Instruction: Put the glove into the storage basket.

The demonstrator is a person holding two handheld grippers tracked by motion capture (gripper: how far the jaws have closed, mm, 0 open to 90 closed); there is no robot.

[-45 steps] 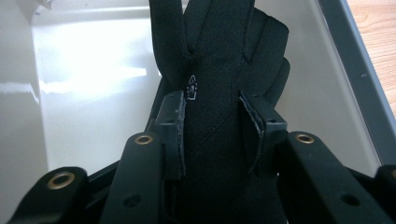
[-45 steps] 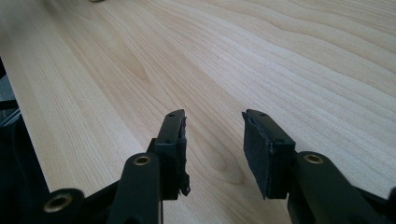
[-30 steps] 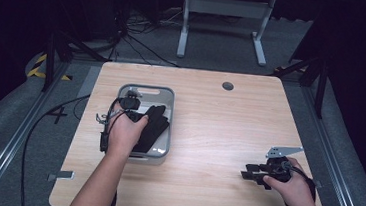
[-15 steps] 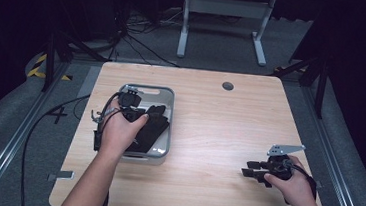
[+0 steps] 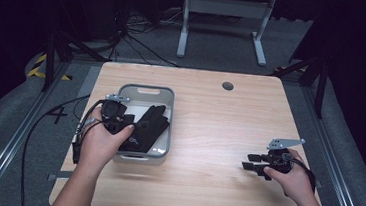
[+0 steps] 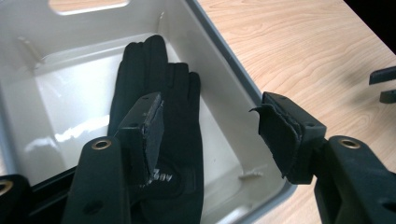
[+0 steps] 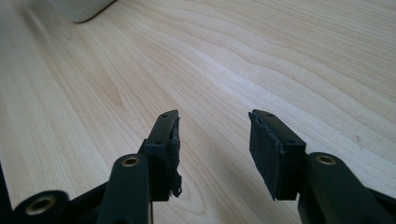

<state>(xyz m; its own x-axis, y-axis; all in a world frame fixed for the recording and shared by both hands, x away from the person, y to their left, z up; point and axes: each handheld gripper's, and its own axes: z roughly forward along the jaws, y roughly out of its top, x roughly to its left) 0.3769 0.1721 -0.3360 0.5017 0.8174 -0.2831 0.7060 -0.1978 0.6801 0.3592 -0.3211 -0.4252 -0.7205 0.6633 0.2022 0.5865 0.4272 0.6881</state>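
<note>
With the black glove [image 6: 159, 140] lying flat in the grey bin [image 5: 166, 126], the left claw [image 6: 210, 126], just opening, stands apart and empty above it and should lift straight clear, while the right claw [image 7: 215, 149] opens empty over the tabletop [image 5: 220, 116].

A pale wooden table [image 5: 210, 110] carries a grey bin [image 5: 166, 126] near its left edge.
</note>
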